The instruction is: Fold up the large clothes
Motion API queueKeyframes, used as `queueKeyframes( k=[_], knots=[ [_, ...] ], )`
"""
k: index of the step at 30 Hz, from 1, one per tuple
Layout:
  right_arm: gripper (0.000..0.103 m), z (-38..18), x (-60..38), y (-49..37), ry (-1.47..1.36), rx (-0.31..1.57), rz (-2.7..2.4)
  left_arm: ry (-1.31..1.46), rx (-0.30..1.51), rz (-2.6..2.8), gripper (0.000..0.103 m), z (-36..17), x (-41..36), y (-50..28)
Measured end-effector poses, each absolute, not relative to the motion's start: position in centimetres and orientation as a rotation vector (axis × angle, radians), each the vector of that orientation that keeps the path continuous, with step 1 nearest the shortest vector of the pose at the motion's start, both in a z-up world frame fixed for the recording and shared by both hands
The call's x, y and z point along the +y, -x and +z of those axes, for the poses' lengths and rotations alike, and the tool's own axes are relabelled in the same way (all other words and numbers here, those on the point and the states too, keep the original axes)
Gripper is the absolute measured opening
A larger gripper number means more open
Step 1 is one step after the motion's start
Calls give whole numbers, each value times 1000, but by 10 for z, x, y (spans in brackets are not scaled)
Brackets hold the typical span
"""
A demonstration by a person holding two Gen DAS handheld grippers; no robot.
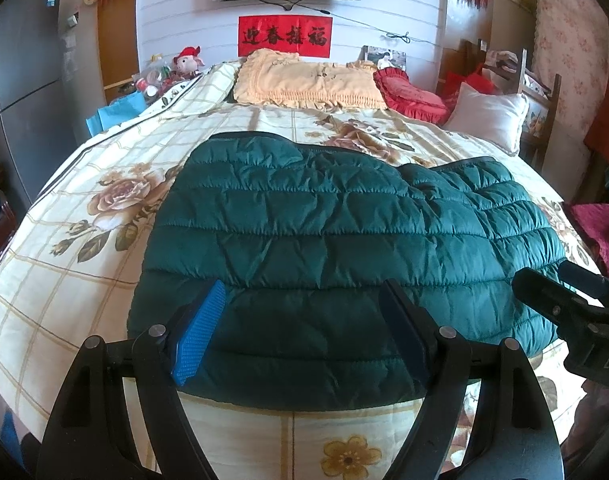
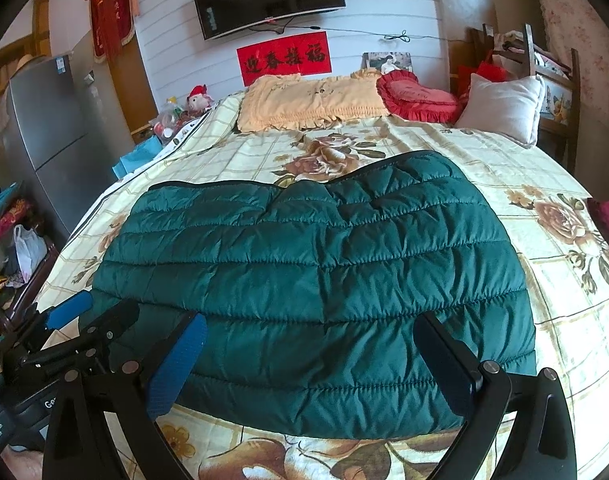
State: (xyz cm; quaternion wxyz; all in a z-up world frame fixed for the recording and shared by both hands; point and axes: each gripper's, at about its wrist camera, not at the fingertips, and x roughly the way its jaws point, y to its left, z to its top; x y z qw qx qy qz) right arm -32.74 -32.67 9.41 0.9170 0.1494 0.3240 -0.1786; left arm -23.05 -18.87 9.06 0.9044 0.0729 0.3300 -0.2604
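- Left wrist view: one green quilted jacket (image 1: 336,248) lies partly folded on the floral bedspread (image 1: 84,280), its near hem toward both tools.
- Left gripper (image 1: 304,336) and right gripper (image 2: 316,364) hover over that hem, jaws spread, pinching nothing.
- Judged step: between folds; next, grasp the hem and carry it toward the three pillows beyond the jacket.

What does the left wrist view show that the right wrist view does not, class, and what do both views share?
Only the left wrist view shows the right gripper from outside, at its right edge. Only the right wrist view shows a white plastic bag on the floor beside the fridge. Both share the green quilted jacket lying flat on the floral bedspread, with both grippers open above its near hem.
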Motion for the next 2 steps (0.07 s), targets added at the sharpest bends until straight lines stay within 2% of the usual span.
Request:
queueKeyframes(
  k=[2],
  knots=[
    [102,93,-327,328,-309,668,-368,-150,676,-534,80,90,-187,230]
  ],
)
